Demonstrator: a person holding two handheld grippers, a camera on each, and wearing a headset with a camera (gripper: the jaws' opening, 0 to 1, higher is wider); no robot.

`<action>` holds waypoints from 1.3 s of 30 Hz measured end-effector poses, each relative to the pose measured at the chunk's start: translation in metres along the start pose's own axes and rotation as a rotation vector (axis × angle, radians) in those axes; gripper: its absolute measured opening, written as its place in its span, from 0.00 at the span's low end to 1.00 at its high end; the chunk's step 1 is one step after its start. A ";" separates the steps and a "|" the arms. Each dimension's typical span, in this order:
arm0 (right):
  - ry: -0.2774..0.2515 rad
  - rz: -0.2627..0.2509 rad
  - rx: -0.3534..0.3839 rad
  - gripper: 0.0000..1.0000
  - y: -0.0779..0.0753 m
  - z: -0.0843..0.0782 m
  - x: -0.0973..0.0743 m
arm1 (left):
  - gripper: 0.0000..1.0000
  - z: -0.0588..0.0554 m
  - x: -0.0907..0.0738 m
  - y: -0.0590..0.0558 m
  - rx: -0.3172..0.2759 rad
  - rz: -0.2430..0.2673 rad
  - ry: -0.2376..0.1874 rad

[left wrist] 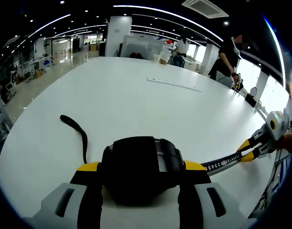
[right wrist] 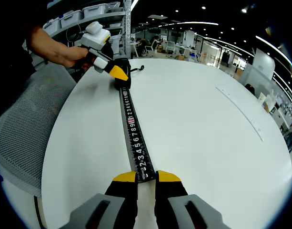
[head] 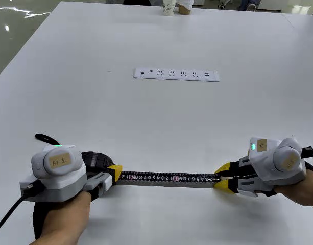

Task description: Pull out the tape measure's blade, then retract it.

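Note:
A black tape measure case [left wrist: 142,164] sits clamped between the yellow-tipped jaws of my left gripper [head: 113,173], low on the left of the white table [head: 156,117]. Its black wrist strap [left wrist: 76,131] trails on the table behind it. The blade [head: 169,178], black with white numbers, runs out of the case to the right, low over the table. My right gripper [head: 223,177] is shut on the blade's end [right wrist: 145,174]. In the right gripper view the blade [right wrist: 132,131] stretches away to the case [right wrist: 123,76] and the left gripper [right wrist: 104,57].
A white power strip [head: 175,74] lies flat in the middle of the table, well beyond the blade. A cup [head: 169,7] stands at the far edge. A mesh chair back [right wrist: 26,138] is beside the table's near edge. People stand far behind the table.

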State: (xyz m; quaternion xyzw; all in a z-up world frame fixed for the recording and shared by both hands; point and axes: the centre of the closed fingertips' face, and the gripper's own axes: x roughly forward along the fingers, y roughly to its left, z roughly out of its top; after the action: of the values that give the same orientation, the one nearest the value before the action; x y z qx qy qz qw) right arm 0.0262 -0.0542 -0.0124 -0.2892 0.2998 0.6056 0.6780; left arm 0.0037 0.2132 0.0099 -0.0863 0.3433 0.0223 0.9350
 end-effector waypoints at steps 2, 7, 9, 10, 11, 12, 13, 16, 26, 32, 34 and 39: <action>0.001 -0.001 0.000 0.09 0.000 0.000 0.000 | 0.59 0.000 0.000 0.000 -0.004 0.000 0.000; -0.005 0.007 -0.002 0.09 0.002 0.004 0.003 | 0.59 0.000 0.000 0.001 -0.012 -0.005 0.001; -0.004 0.008 -0.008 0.09 0.002 0.006 0.006 | 0.59 0.000 0.000 0.001 -0.011 -0.005 0.002; -0.006 0.010 -0.007 0.09 0.003 0.008 0.007 | 0.59 0.000 0.000 0.001 -0.012 -0.006 0.003; -0.010 0.012 -0.008 0.09 0.003 0.009 0.007 | 0.59 0.000 0.000 0.001 -0.012 -0.007 0.003; -0.010 0.013 -0.009 0.09 0.004 0.010 0.008 | 0.59 0.000 0.000 0.001 -0.013 -0.009 0.003; -0.010 0.014 -0.011 0.09 0.004 0.011 0.009 | 0.59 0.000 0.000 0.001 -0.013 -0.009 0.004; -0.016 0.016 -0.012 0.09 0.004 0.014 0.011 | 0.59 0.000 0.000 0.001 -0.015 -0.011 0.005; -0.023 0.025 -0.018 0.10 0.008 0.023 0.018 | 0.59 0.000 0.000 0.002 -0.016 -0.014 0.006; -0.030 0.031 -0.020 0.10 0.011 0.029 0.022 | 0.59 0.000 0.000 0.001 -0.018 -0.014 0.007; -0.032 0.032 -0.020 0.10 0.011 0.031 0.024 | 0.59 0.000 -0.001 0.001 -0.018 -0.015 0.008; -0.036 0.035 -0.019 0.10 0.013 0.034 0.026 | 0.60 0.000 0.000 0.002 -0.019 -0.018 0.008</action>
State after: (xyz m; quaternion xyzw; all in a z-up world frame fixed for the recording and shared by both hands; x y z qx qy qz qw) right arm 0.0174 -0.0101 -0.0101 -0.2798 0.2868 0.6252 0.6697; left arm 0.0033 0.2147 0.0101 -0.0983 0.3459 0.0169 0.9329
